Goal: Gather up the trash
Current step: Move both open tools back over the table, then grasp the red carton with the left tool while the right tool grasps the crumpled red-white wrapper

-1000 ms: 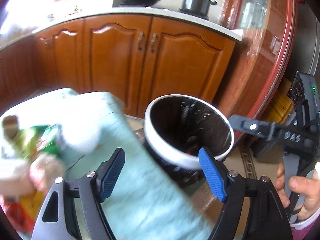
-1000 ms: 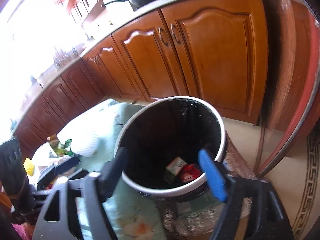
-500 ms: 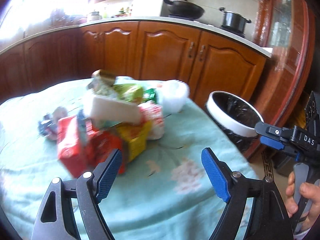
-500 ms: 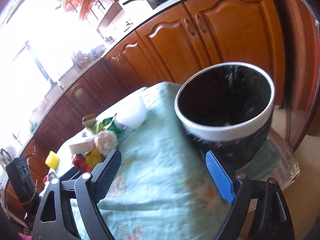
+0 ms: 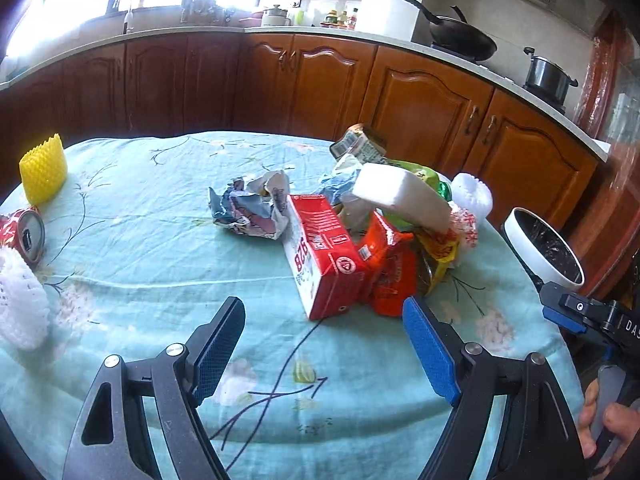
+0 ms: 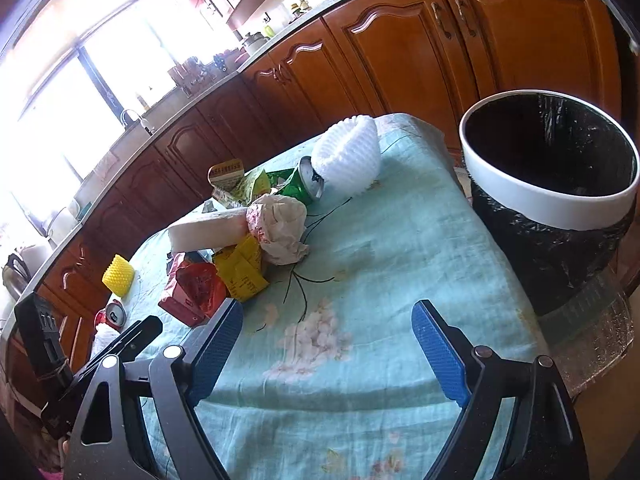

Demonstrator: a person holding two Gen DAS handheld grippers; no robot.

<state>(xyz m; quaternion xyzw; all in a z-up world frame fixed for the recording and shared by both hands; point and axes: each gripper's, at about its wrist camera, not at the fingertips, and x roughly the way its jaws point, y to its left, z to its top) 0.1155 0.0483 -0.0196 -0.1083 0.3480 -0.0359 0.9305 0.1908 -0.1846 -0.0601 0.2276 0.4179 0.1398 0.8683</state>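
A sunlit kitchen, seen from my rig.

I see wooden cabinets (image 5: 420,96) curving under a pale countertop (image 5: 192,32), a bright window (image 6: 100,64) above the sink, and a wok (image 5: 460,36) and pot (image 5: 548,74) on the stove.

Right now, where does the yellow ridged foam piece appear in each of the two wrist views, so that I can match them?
Left wrist view: the yellow foam piece stands at the far left, on the tablecloth, just above the red can.
Right wrist view: it is at the left, small, beyond the trash pile, above the same can.
Shared landmark: the white-rimmed trash bin, at the right in both.
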